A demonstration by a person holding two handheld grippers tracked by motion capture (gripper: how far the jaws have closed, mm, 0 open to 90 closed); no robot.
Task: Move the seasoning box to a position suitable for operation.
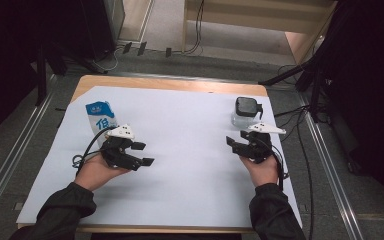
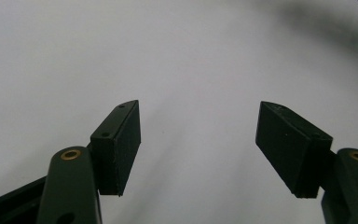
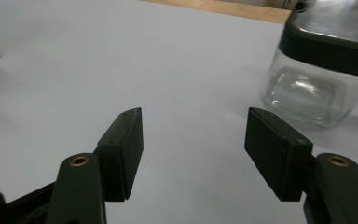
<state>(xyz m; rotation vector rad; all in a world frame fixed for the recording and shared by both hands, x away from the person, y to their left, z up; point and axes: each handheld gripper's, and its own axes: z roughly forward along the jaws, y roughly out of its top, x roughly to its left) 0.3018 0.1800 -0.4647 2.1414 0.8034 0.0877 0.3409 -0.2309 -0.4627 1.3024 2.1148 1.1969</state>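
A blue and white carton (image 1: 101, 120) stands upright at the left of the white sheet (image 1: 190, 165). Just in front of it, a hand holds my left gripper (image 1: 146, 154), pointing right, open, with only bare sheet between its jaws (image 2: 198, 126). A clear square glass jar (image 1: 246, 114) with a black lid sits at the right rear of the sheet. My right gripper (image 1: 236, 138) hovers just in front of the jar, pointing left, open and empty. In the right gripper view the jar (image 3: 321, 74) stands beyond the right pad, apart from the open gripper (image 3: 193, 130).
The white sheet covers most of a wooden table (image 1: 170, 82), whose far edge shows bare wood. Cables (image 1: 300, 145) trail over the floor to the right and behind the table. Dark stands (image 1: 300, 75) rise at the back corners.
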